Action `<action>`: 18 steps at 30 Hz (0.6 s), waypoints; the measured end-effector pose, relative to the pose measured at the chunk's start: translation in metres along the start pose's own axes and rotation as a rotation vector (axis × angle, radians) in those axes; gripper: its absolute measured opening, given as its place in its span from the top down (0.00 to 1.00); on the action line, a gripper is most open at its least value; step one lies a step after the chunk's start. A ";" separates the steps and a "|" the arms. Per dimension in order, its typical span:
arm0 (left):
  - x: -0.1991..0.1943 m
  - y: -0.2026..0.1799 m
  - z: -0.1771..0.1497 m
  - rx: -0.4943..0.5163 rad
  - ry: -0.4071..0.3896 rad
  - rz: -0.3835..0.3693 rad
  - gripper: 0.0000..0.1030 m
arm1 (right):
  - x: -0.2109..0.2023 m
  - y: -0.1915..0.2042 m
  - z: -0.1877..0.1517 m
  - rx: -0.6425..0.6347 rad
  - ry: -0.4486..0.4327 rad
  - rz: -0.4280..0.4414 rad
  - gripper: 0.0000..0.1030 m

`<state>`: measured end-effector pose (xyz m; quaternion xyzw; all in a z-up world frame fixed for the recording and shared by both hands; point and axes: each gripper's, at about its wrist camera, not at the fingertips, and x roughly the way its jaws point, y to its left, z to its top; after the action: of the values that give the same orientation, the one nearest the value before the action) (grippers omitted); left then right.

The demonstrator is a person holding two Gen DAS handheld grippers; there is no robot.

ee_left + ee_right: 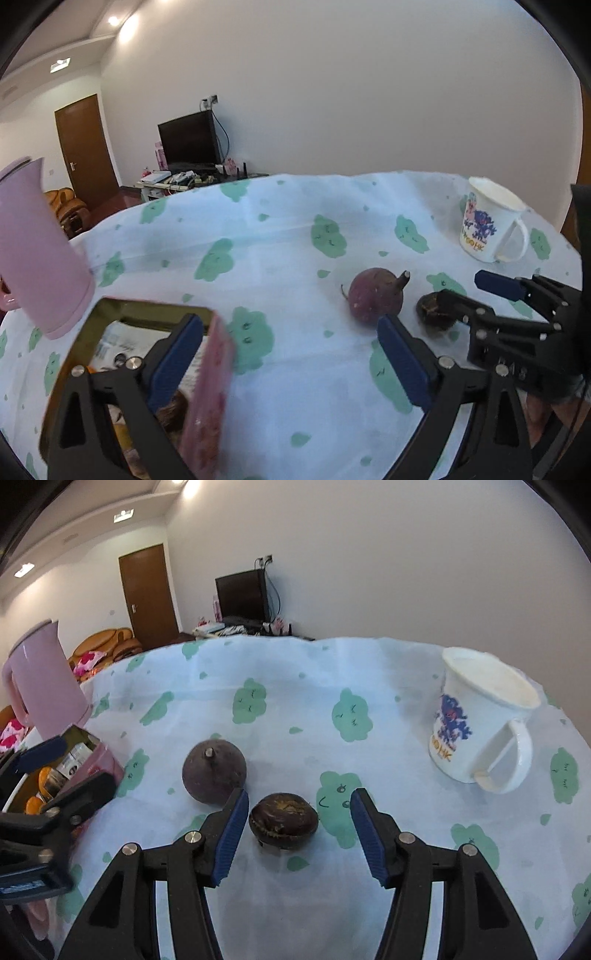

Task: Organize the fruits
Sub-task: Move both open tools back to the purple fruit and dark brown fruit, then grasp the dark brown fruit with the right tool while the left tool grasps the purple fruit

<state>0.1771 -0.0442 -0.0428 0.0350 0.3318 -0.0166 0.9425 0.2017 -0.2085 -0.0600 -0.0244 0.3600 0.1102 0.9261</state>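
A purple round fruit with a stem (214, 775) and a smaller dark brown fruit (283, 820) lie on the cloth-covered table. My right gripper (298, 829) is open, its blue pads on either side of the brown fruit, not touching it. My left gripper (290, 354) is open; its left finger reaches into a pink box (208, 398) with orange fruits inside. The purple fruit (376, 295) lies just beyond its right finger. The right gripper (458, 291) shows at the right of the left wrist view, around the brown fruit (430, 314).
A pink kettle (44, 686) stands at the left behind the pink box (99, 760). A white printed mug (480, 720) stands at the right. The table carries a light blue cloth with green shapes (332, 672). A room with a TV and a door lies beyond.
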 end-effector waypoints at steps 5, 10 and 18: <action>0.013 -0.005 0.003 -0.002 0.009 -0.002 0.05 | 0.014 0.001 -0.001 -0.008 0.051 0.034 0.43; 0.022 -0.007 0.002 -0.001 0.020 -0.003 0.05 | 0.031 0.000 -0.001 -0.002 0.127 0.049 0.46; 0.022 -0.017 -0.001 0.025 0.000 -0.049 0.05 | 0.024 -0.003 -0.003 0.010 0.102 0.043 0.55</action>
<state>0.1926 -0.0614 -0.0586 0.0389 0.3322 -0.0437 0.9414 0.2177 -0.2077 -0.0790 -0.0175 0.4075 0.1268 0.9042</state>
